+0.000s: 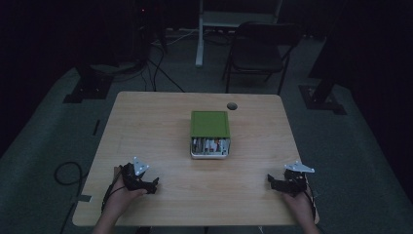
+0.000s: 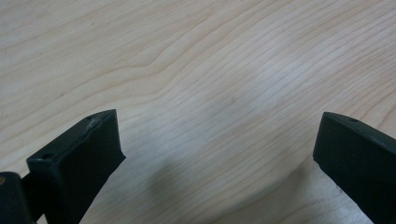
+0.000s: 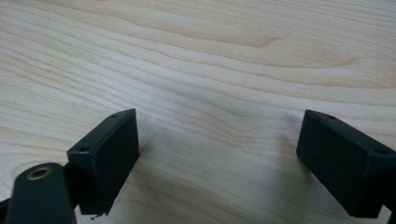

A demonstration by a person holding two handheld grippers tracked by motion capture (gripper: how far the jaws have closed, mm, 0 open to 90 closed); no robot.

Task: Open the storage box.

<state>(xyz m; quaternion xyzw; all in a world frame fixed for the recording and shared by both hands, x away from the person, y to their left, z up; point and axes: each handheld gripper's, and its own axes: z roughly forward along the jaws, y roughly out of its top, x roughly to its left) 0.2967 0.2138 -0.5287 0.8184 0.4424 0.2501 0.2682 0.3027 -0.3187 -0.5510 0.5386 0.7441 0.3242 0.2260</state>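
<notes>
Between the two claws and farther out, a green-lidded box [image 1: 209,134] is seen at mid surface [image 1: 146,126], well apart from both. Left claw [image 1: 152,186] & right claw [image 1: 271,181] are held low over bare wood, jaws spread wide, nothing gripped.

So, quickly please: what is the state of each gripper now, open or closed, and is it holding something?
Left gripper: open, holding nothing, jaws wide apart over the bare table.
Right gripper: open, holding nothing, also over bare wood.
</notes>
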